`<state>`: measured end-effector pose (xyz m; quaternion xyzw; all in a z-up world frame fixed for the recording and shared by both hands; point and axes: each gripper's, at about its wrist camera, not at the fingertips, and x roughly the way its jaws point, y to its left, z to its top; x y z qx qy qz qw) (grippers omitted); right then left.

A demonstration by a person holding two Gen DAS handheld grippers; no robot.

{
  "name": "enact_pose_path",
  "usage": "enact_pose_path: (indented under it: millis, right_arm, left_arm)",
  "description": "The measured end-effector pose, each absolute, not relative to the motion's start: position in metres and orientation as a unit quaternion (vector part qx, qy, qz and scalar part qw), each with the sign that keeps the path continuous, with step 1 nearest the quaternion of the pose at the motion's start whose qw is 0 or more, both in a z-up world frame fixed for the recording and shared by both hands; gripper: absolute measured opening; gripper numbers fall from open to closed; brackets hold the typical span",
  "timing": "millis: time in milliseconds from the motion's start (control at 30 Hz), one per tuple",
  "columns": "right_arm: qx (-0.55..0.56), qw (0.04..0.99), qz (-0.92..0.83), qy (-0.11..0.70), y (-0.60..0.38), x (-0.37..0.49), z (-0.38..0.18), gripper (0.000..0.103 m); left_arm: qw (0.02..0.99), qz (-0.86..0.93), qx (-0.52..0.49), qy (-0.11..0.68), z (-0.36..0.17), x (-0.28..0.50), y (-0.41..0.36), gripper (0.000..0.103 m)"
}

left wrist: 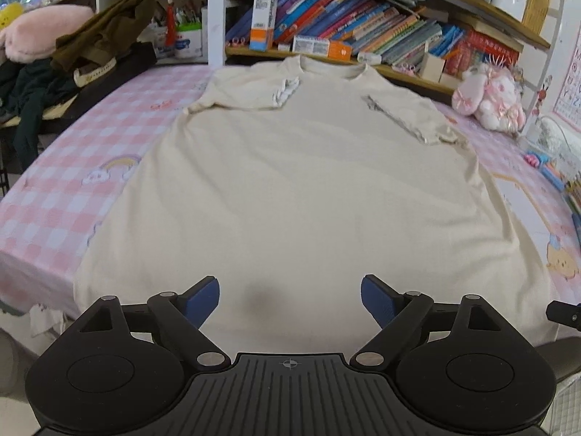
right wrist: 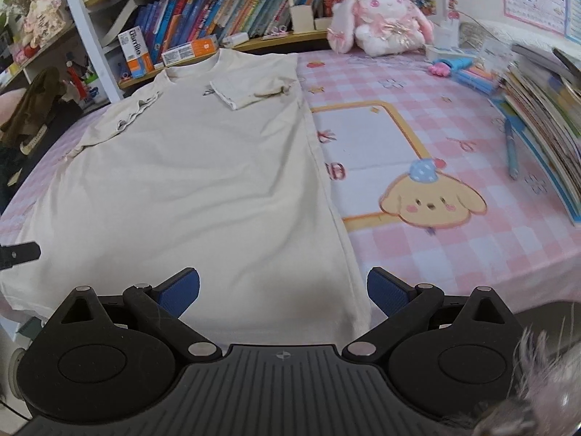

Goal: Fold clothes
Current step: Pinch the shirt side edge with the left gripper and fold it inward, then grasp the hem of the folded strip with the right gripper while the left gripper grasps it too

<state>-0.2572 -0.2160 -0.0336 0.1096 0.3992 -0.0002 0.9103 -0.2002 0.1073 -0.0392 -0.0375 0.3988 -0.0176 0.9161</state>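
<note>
A cream T-shirt [left wrist: 290, 181] lies flat on the pink checked table cover, collar at the far side, both short sleeves folded inward over the chest. It also shows in the right wrist view [right wrist: 189, 181]. My left gripper [left wrist: 289, 299] is open and empty, just above the shirt's near hem at its middle. My right gripper [right wrist: 283, 292] is open and empty above the near hem by the shirt's right side edge. A tip of the right gripper [left wrist: 563, 312] shows at the far right of the left wrist view.
A bookshelf [left wrist: 363, 18] full of books runs along the far side. A pile of dark clothes [left wrist: 72, 65] lies far left. A pink plush rabbit [right wrist: 381, 18] sits far right. A stack of books [right wrist: 544, 109], a pen [right wrist: 512, 149] and markers lie right.
</note>
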Motion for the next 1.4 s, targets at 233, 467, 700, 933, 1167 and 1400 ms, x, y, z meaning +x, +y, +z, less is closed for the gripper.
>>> enact_pose_path:
  millis: [233,467,700,933,1167,1400]
  right_arm:
    - [0.121,0.899,-0.005,0.421,-0.221,-0.272,-0.043,0.1]
    - [0.135,0.892,-0.003,0.431,-0.228,-0.274,-0.046,0.1]
    - [0.192,0.875,-0.017,0.443,-0.246,-0.27,-0.05,0.1]
    - [0.221,0.868,-0.04,0.444,-0.261,-0.269,-0.052,0.1]
    - [0.236,0.861,-0.048,0.447,-0.265,-0.266,-0.056,0.1]
    - [0.295,0.841,-0.05,0.451,-0.281,-0.256,-0.062,0.091]
  left_arm:
    - [0.907,-0.006,-0.046,0.418,-0.05,-0.217,0.116,0.087]
    - [0.904,0.035,-0.073,0.419,-0.05,-0.222,0.147,0.088]
    - [0.905,0.066,-0.083,0.412,-0.043,-0.221,0.176,0.088]
    - [0.9,0.08,-0.112,0.413,-0.044,-0.221,0.208,0.089]
    - [0.893,0.091,-0.162,0.411,-0.051,-0.215,0.249,0.085]
    - [0.87,0.082,-0.232,0.426,-0.07,-0.198,0.302,0.074]
